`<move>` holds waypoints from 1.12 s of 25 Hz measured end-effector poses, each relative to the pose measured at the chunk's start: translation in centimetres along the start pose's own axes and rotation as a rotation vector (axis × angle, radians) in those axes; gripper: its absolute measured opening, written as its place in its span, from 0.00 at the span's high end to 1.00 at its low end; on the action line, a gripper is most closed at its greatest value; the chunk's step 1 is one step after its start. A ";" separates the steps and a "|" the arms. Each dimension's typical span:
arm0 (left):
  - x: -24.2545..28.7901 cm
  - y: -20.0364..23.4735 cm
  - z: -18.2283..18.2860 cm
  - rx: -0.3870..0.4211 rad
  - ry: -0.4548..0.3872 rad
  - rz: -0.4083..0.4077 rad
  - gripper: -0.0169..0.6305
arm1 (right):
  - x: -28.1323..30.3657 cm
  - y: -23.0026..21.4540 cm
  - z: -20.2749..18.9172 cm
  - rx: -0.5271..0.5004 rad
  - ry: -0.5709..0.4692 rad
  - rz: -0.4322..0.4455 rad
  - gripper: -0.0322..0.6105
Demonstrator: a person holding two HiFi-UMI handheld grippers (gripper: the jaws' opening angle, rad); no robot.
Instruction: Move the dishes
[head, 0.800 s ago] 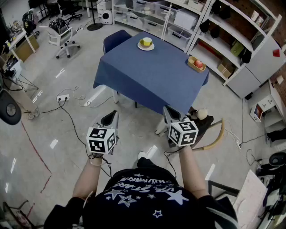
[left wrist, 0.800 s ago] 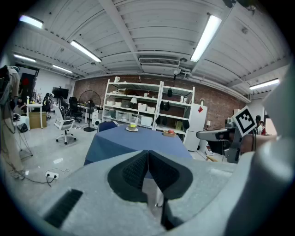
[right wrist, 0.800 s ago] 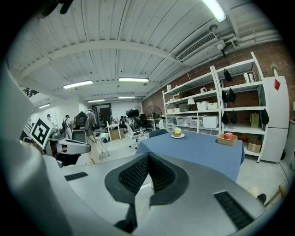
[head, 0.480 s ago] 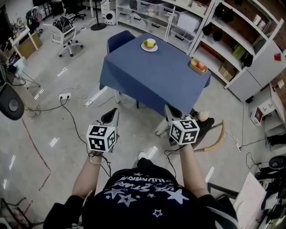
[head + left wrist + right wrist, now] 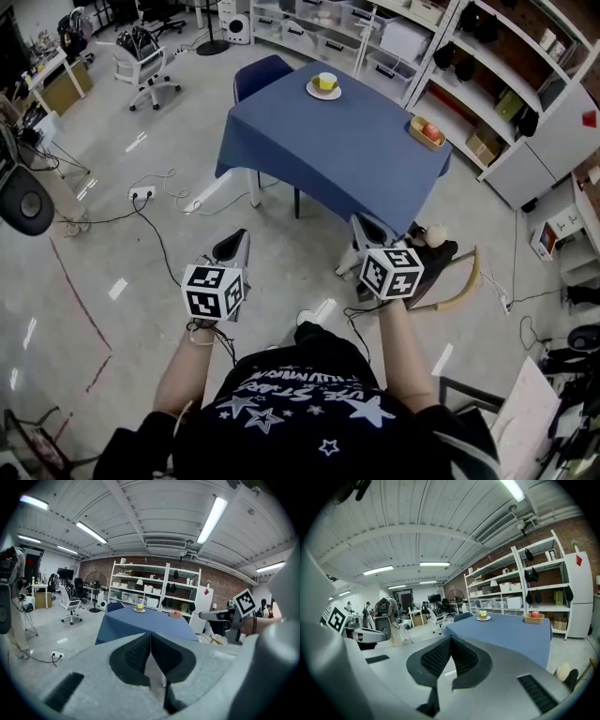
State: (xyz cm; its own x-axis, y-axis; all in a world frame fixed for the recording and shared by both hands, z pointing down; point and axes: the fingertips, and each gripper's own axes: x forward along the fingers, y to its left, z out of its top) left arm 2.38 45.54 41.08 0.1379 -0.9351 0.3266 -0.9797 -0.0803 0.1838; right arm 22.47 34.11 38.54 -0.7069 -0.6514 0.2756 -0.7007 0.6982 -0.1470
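Well short of the blue-clothed table (image 5: pixel 328 155) stand two grippers. The left gripper (image 5: pixel 234 242) and the right gripper (image 5: pixel 367 231) both have their jaws pressed together with nothing between them.

One table carries two dishes, well apart. A white saucer (image 5: pixel 324 90) with one yellow cup (image 5: pixel 325 82) sits near the far edge. A wooden tray (image 5: pixel 427 133) holding red fruit sits at the right edge. One blue chair (image 5: pixel 263 70) is tucked in at the far side.

The floor is glossy grey, with cables trailing across it and one white power strip (image 5: pixel 142 192). White shelving (image 5: pixel 394 37) lines the far wall, and one white office chair (image 5: pixel 150 70) stands to the left.

Only the gripper views show the ceiling with its strip lights and the brick wall behind the shelves. The left gripper view catches the right gripper's marker cube (image 5: pixel 244 602) at its right side. The head view alone shows the person's dark star-printed shirt (image 5: pixel 300 412).
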 end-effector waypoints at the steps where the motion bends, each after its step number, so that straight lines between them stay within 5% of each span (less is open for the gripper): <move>1: -0.2 0.4 0.0 -0.003 -0.004 0.000 0.94 | 0.0 0.3 0.0 0.006 -0.011 0.000 0.95; 5: -0.6 1.4 -0.1 -0.006 -0.009 -0.003 0.94 | 0.1 1.2 -0.4 0.020 -0.033 -0.003 0.93; 7: -0.2 1.5 -0.3 -0.010 -0.003 -0.005 0.94 | 0.6 1.2 -0.9 0.026 -0.013 0.007 0.77; 13: 2.0 2.1 -0.5 -0.021 0.016 -0.003 0.94 | 3.6 -0.5 -1.9 0.048 0.039 0.014 0.62; 28: 18.3 4.6 6.4 -0.011 0.037 0.032 0.94 | 16.5 -13.3 2.8 0.107 0.073 0.045 0.58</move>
State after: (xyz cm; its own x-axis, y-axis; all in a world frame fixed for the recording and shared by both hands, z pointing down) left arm -0.55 25.91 42.00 0.1117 -0.9238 0.3663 -0.9821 -0.0465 0.1823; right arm 19.85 13.28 42.34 -0.7314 -0.5943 0.3345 -0.6778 0.6879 -0.2597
